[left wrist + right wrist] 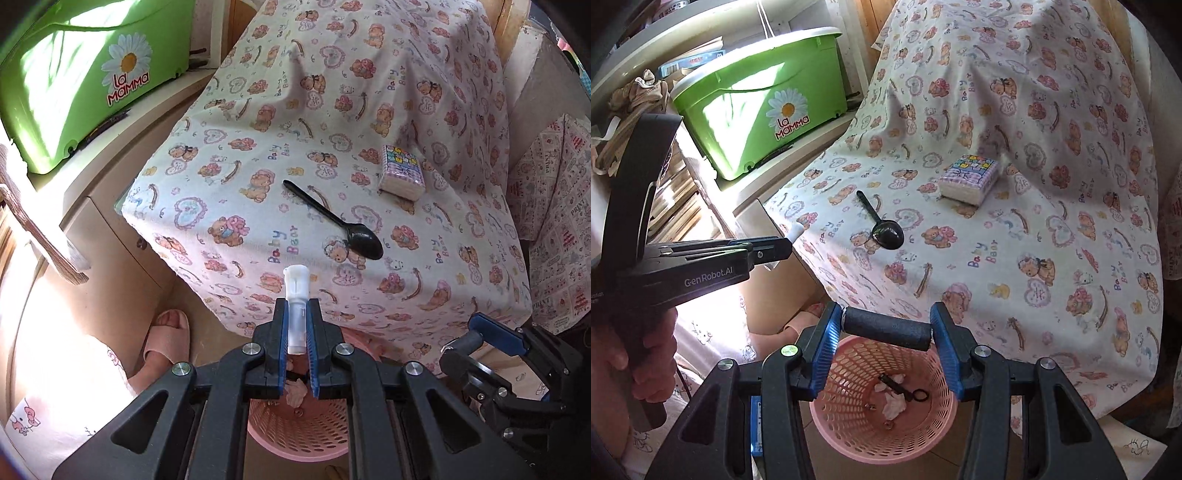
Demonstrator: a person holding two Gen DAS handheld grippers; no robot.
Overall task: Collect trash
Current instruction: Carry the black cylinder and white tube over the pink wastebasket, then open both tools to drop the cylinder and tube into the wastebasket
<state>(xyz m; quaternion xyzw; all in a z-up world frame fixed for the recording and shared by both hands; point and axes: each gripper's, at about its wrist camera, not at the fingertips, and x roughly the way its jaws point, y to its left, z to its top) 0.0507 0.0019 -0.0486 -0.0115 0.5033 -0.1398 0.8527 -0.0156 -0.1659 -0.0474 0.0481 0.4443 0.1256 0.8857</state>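
I note L gripper [297, 325] pinching white plastic tube [295, 291], R gripper [886, 332] clamping dark foam cylinder [886, 328] above pink basket [849, 439].

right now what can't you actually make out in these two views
- Pink basket, left wrist view: the left gripper, jaws shut on a white plastic piece, covers most of its opening and contents.
- Basket contents, right wrist view: crumpled bits and a dark metal item, too small to identify.
- Dark foam cylinder held by the right gripper: what it is stays unclear.
- Table under the bear-print cloth: fully draped.
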